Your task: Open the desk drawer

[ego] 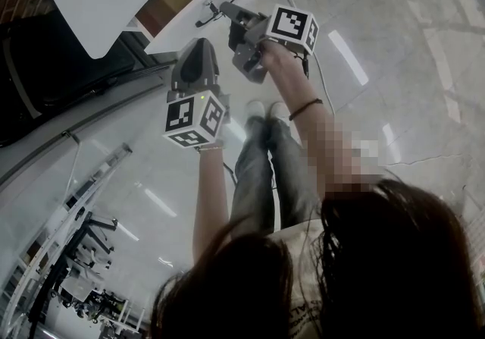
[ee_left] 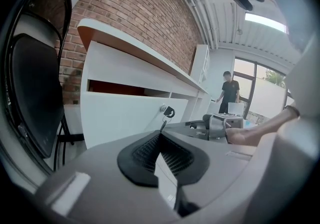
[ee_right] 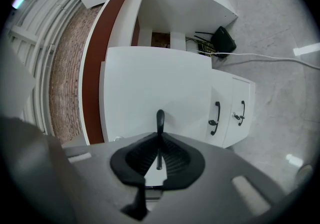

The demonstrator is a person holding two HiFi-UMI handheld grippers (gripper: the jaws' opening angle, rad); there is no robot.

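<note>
The white drawer front (ego: 220,0) of the desk stands out from the desk body, and brown shows behind it (ee_left: 115,86). My right gripper (ee_right: 159,140) is shut on the drawer's black handle (ee_right: 160,119), which pokes out past the pads. In the head view the right gripper (ego: 227,11) reaches the handle (ego: 206,19) from the right. A key (ee_left: 168,112) hangs in the drawer's lock. My left gripper (ee_left: 161,137) is shut on nothing and hangs (ego: 198,45) just short of the drawer front, beside the right one (ee_left: 216,126).
A black chair (ee_left: 30,92) stands at the desk's left. A low white cabinet (ee_right: 231,113) with two black handles sits under the desk, a black box (ee_right: 223,40) with cables behind it. A person in black (ee_left: 229,90) stands far off. The floor (ego: 394,42) is glossy grey.
</note>
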